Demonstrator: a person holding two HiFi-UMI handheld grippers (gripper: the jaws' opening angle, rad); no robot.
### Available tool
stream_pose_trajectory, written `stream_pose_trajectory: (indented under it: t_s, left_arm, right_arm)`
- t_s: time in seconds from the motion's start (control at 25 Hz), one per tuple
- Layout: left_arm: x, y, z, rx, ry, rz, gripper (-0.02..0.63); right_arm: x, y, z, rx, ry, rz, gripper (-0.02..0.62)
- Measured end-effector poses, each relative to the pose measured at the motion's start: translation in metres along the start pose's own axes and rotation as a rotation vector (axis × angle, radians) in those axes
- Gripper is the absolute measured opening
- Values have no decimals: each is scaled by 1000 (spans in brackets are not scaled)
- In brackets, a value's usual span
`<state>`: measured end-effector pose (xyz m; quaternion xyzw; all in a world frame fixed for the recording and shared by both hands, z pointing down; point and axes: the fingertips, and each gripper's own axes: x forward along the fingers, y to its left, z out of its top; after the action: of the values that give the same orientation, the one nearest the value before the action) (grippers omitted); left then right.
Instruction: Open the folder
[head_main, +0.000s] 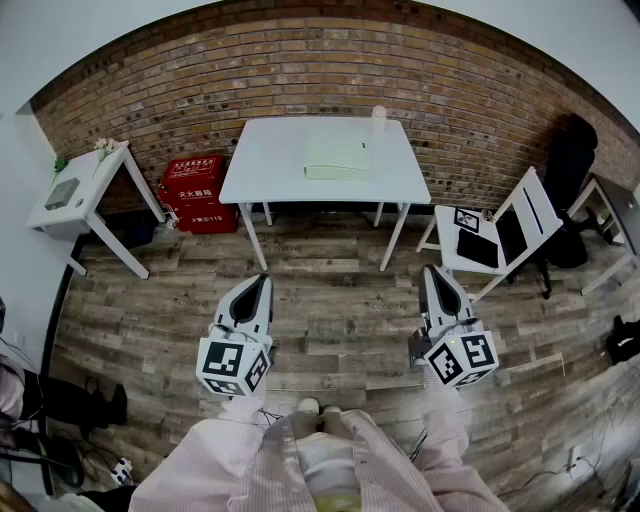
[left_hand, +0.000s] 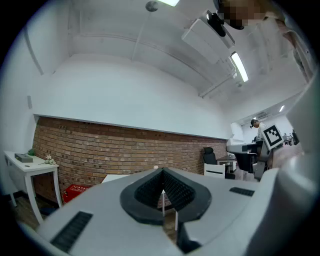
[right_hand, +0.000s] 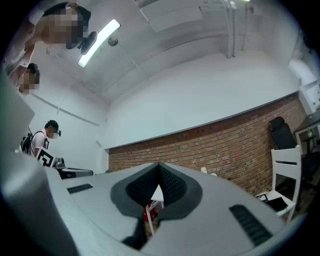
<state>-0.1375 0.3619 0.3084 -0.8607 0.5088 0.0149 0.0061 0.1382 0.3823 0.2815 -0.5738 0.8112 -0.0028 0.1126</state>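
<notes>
A pale green folder (head_main: 338, 158) lies closed on the white table (head_main: 270, 165) against the brick wall, far ahead of me. A small white bottle (head_main: 378, 118) stands behind it at the table's back edge. My left gripper (head_main: 262, 280) and right gripper (head_main: 431, 270) hover over the wooden floor, well short of the table, both pointing toward it. In the left gripper view the left gripper (left_hand: 162, 171) has its dark pads meeting at the tip with nothing between them. The right gripper (right_hand: 159, 166) looks the same in its own view: shut and empty.
A red box (head_main: 193, 193) sits on the floor left of the table. A white side table (head_main: 80, 195) stands at the far left. A white chair (head_main: 500, 235) with a dark tablet and a black office chair (head_main: 570, 160) stand at the right.
</notes>
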Motion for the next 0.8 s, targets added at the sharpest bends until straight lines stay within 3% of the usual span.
stream_pose_trajectory:
  t_s: [0.6, 0.8]
  left_arm:
    - [15, -24, -18, -38, 24, 1, -6]
    - [16, -27, -33, -62, 46, 49, -6]
  right_arm:
    - [-3, -27, -22, -10, 75, 14, 3]
    - [-6, -37, -38, 23, 105, 13, 6]
